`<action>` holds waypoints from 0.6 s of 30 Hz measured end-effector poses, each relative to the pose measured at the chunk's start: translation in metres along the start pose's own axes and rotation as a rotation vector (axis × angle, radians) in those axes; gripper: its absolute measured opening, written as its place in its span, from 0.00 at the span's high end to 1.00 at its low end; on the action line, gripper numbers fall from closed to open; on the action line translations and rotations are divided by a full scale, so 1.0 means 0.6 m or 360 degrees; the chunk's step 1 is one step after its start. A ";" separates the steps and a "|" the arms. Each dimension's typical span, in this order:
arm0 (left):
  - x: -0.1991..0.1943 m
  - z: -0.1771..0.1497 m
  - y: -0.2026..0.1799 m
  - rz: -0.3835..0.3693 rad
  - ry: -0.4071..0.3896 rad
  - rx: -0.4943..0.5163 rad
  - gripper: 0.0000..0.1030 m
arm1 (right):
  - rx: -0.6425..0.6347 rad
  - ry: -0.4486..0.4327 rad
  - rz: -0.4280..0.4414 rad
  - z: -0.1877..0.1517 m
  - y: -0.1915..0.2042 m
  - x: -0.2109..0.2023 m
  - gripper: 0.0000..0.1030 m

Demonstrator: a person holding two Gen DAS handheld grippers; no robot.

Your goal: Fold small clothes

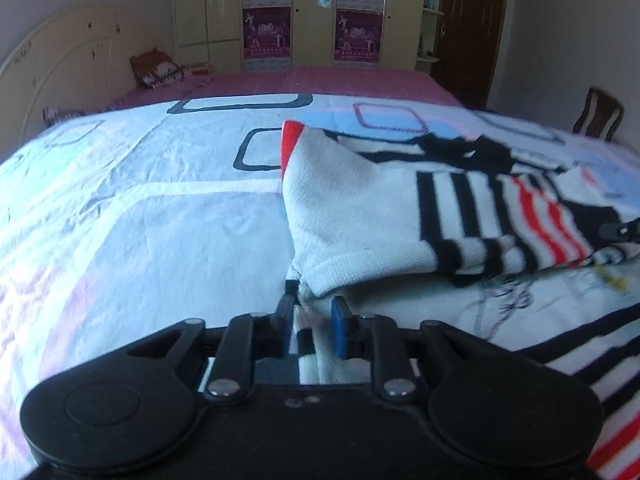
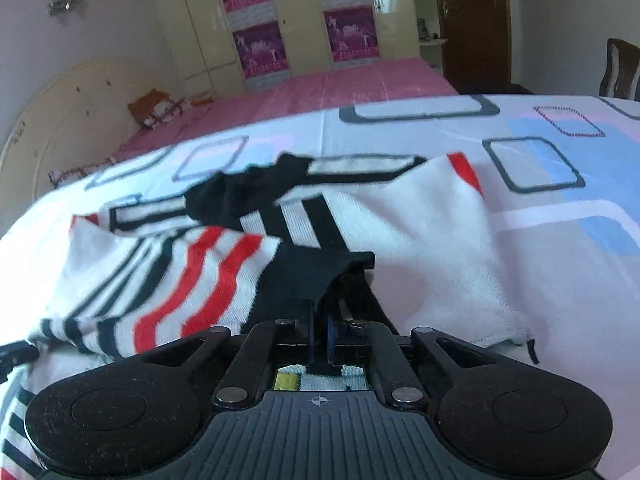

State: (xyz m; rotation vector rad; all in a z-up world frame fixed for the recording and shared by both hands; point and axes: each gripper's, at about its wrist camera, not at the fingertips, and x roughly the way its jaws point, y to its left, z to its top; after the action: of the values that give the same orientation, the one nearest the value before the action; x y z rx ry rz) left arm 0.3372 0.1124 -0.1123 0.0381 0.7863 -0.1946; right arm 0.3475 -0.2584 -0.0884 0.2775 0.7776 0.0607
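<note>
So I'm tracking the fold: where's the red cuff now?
In the left wrist view the red cuff tops the folded-over sleeve, centre frame on the bedsheet, far beyond the left gripper.

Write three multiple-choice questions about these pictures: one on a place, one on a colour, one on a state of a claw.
1. Where does the striped garment lie?
A. on a chair
B. on the patterned bed sheet
C. on the floor

2. Which stripe colours does it show on white?
A. green and yellow
B. only blue
C. black and red

3. How is the right claw?
A. shut on the garment's black edge
B. wide open
C. out of view

Answers:
1 B, the sheet surrounds it.
2 C, both colours are visible.
3 A, black fabric sits between its nearly closed fingers.
</note>
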 end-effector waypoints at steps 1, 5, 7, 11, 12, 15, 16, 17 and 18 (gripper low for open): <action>-0.012 0.004 0.005 -0.0027 -0.0010 -0.0029 0.75 | 0.0003 -0.0007 0.0009 0.004 0.000 -0.006 0.91; -0.028 0.030 0.010 -0.0068 -0.0051 -0.0101 0.71 | -0.0036 -0.0093 -0.0013 0.016 0.000 -0.017 0.50; -0.010 0.048 0.008 -0.0077 -0.0043 -0.0110 0.71 | -0.0037 -0.0065 -0.0020 0.021 -0.003 -0.003 0.50; 0.048 0.091 0.004 -0.0083 -0.0031 -0.0167 0.70 | 0.0033 0.0033 -0.0022 0.023 -0.018 0.036 0.50; 0.064 0.101 0.004 -0.0070 -0.0029 -0.0185 0.69 | 0.0047 0.0053 -0.0023 0.022 -0.021 0.043 0.50; 0.110 0.129 0.008 -0.0031 -0.0019 -0.0208 0.67 | 0.0072 0.0089 0.0001 0.019 -0.024 0.056 0.50; 0.128 0.138 0.011 -0.0008 -0.0012 -0.0213 0.67 | 0.0062 0.0088 0.0005 0.018 -0.021 0.058 0.50; 0.143 0.142 0.014 0.0013 -0.0003 -0.0225 0.66 | 0.0053 0.0082 0.0004 0.018 -0.019 0.059 0.51; 0.158 0.145 0.019 0.0029 0.0012 -0.0241 0.66 | 0.0041 0.0077 0.0008 0.018 -0.016 0.060 0.61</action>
State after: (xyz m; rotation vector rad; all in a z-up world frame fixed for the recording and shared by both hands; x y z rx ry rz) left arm 0.4658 0.0989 -0.1181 -0.0972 0.8058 -0.1175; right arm 0.3804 -0.2643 -0.1080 0.3030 0.8265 0.0623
